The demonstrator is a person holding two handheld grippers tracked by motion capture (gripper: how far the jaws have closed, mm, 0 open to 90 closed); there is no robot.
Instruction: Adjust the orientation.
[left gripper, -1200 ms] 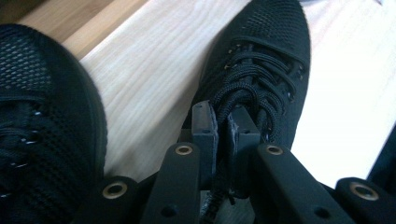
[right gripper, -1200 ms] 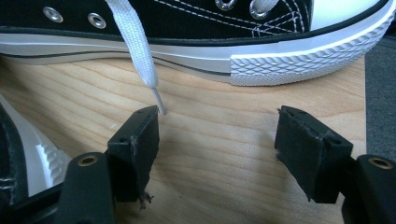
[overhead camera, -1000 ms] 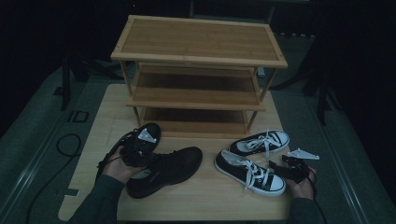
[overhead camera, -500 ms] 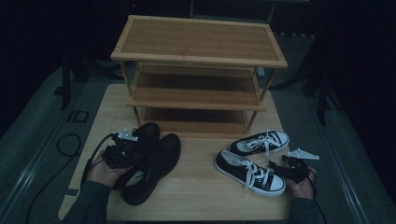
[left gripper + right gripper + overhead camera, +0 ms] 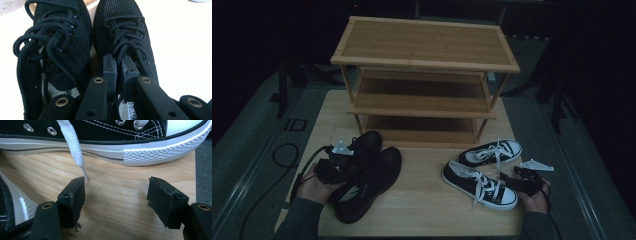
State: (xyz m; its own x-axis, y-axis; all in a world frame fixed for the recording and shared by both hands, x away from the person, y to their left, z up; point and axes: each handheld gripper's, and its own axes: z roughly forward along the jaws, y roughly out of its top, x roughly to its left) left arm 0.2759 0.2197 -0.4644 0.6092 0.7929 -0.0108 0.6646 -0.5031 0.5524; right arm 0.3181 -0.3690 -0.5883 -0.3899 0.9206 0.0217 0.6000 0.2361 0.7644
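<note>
Two black knit shoes stand side by side at the table's left, one [image 5: 368, 142] farther and one [image 5: 374, 182] nearer. My left gripper [image 5: 334, 162] sits at their heel end. In the left gripper view its jaws are shut [image 5: 119, 67] on the tongue of the right-hand shoe [image 5: 122, 25], with the other shoe [image 5: 62, 37] close beside it. A pair of black-and-white canvas sneakers [image 5: 479, 185] [image 5: 492, 152] lies at the right. My right gripper [image 5: 524, 180] rests beside them, open [image 5: 116, 185] over bare wood, with a white lace tip [image 5: 85, 176] near its left finger.
A three-tier bamboo shoe rack [image 5: 424, 75] stands at the back of the wooden table [image 5: 422, 210], its shelves bare. A black cable [image 5: 284, 155] loops off the table's left side. Dark floor surrounds the table.
The left gripper has swung the nearer black shoe from lying crosswise to standing parallel beside its mate, moving a little right. The right gripper and the sneakers have stayed put.
</note>
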